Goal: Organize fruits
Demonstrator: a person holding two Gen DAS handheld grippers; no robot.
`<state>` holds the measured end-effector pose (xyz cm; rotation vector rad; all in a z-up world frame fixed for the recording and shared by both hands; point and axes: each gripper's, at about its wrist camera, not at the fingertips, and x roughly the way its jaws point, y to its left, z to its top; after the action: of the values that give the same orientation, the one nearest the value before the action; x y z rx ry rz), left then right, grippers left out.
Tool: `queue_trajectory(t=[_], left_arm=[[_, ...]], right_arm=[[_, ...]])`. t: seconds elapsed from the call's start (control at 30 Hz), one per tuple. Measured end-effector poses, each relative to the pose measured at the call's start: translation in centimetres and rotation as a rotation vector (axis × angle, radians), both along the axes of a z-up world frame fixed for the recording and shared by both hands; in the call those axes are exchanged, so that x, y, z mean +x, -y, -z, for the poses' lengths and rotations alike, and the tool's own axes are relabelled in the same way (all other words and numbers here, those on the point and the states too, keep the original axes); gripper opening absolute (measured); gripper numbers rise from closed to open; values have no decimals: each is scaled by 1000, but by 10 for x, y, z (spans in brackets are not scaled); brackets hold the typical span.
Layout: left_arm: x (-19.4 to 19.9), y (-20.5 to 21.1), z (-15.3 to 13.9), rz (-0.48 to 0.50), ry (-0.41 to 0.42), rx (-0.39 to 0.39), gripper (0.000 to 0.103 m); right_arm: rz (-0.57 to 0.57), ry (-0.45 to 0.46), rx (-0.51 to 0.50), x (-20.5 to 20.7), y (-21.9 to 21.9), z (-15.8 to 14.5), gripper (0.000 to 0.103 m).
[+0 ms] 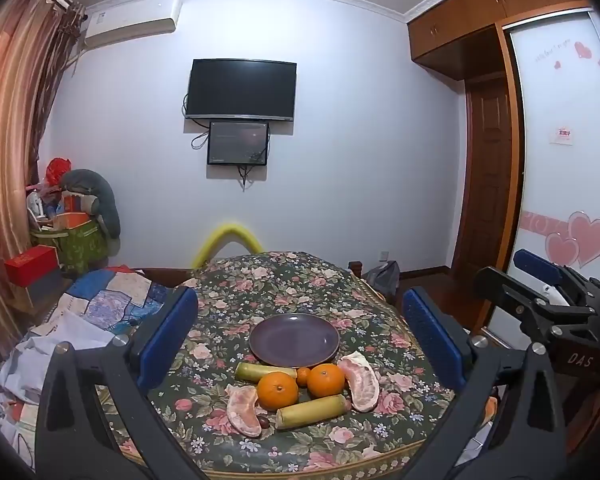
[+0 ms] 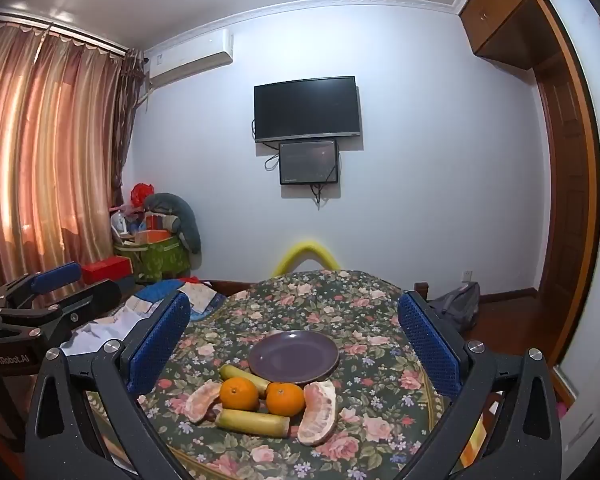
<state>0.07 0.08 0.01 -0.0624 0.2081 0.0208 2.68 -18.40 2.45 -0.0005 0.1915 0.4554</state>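
**Fruit clustered before an empty plate, both grippers wide and waiting**

The fruit lay bunched on the floral tablecloth (image 1: 292, 280), just in front of the purple plate (image 1: 295, 340), which held nothing. Two oranges (image 1: 278, 390) sat side by side at the centre, with a much smaller orange fruit (image 1: 303, 376) tucked between them. They looked firm and round, liable to roll, and best pinched across the middle. Two peeled pomelo segments (image 1: 360, 380) flanked the group; these seemed soft, moist and easily crushed, wanting a light hold across the thick back. The near yellow-green stalk (image 1: 312, 412), possibly sugarcane, ran left to right, its far end tilted slightly away; the second stalk (image 1: 264, 372) lay behind the oranges, touching the plate's rim. Both appeared stiff, suited to a grip at mid-length across the long axis. A small dark fruit (image 1: 264, 422) was too small to identify.

The left gripper (image 1: 300, 344) and right gripper (image 2: 294, 348) hovered above the near table edge, jaws spread wide, holding nothing.
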Motion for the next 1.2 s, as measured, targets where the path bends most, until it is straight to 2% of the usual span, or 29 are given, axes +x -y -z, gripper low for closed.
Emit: queue_trajectory(t=[0.27, 1.2], left_arm=[[-1, -8, 0, 1, 0, -14, 103], [1, 2, 2, -3, 1, 12, 103]], right_arm=[[-9, -7, 2, 0, -2, -1, 103], [-6, 5, 14, -1, 3, -1, 103]])
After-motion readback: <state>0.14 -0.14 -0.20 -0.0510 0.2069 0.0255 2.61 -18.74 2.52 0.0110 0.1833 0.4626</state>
